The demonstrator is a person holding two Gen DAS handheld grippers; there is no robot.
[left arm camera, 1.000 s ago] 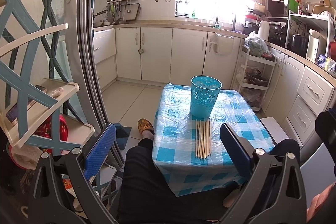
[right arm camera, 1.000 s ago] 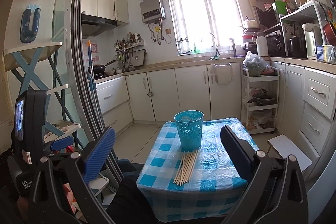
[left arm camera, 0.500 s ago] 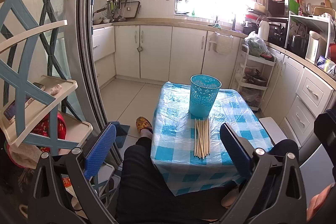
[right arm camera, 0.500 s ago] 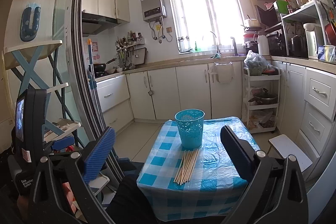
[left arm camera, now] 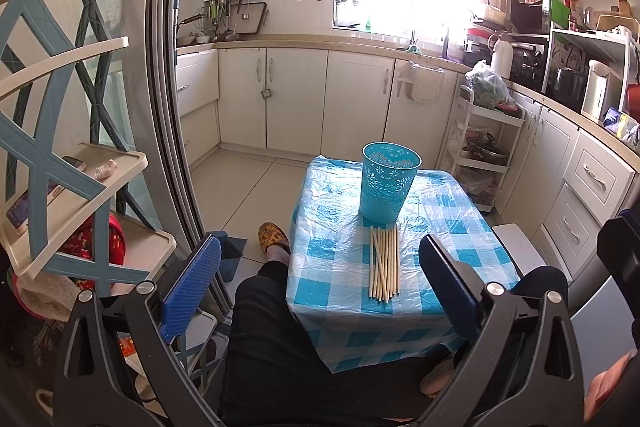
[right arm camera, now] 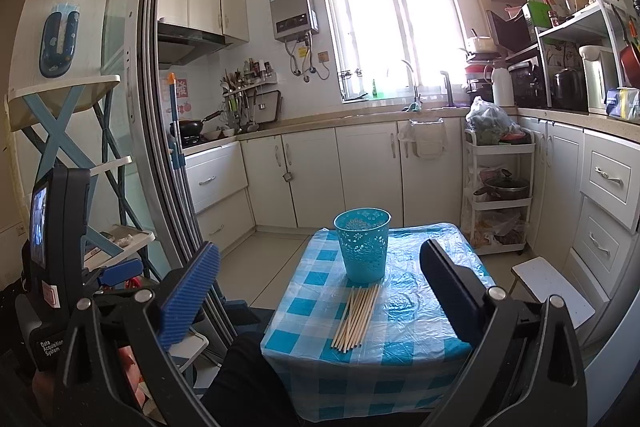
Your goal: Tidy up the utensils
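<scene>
A bundle of several pale wooden chopsticks (left arm camera: pixel 384 263) lies flat on a small table with a blue checked cloth (left arm camera: pixel 344 259). Just behind it stands an upright turquoise perforated basket (left arm camera: pixel 386 187). The chopsticks (right arm camera: pixel 357 315) and the basket (right arm camera: pixel 363 243) also show in the right wrist view. My left gripper (left arm camera: pixel 320 279) is open and empty, held back from the table's near edge above a dark-trousered lap. My right gripper (right arm camera: pixel 320 287) is open and empty, also short of the table and a little higher.
A sliding door frame (left arm camera: pixel 168 107) and a blue-and-cream shelf rack (left arm camera: pixel 60 187) stand close on the left. A white trolley (left arm camera: pixel 484 151) and a low white stool (left arm camera: pixel 516 243) are right of the table. Cabinets line the back and right walls.
Both views have shifted only slightly; the left gripper has edged a little nearer the table. Both grippers stay open and the chopsticks and basket have not moved.
</scene>
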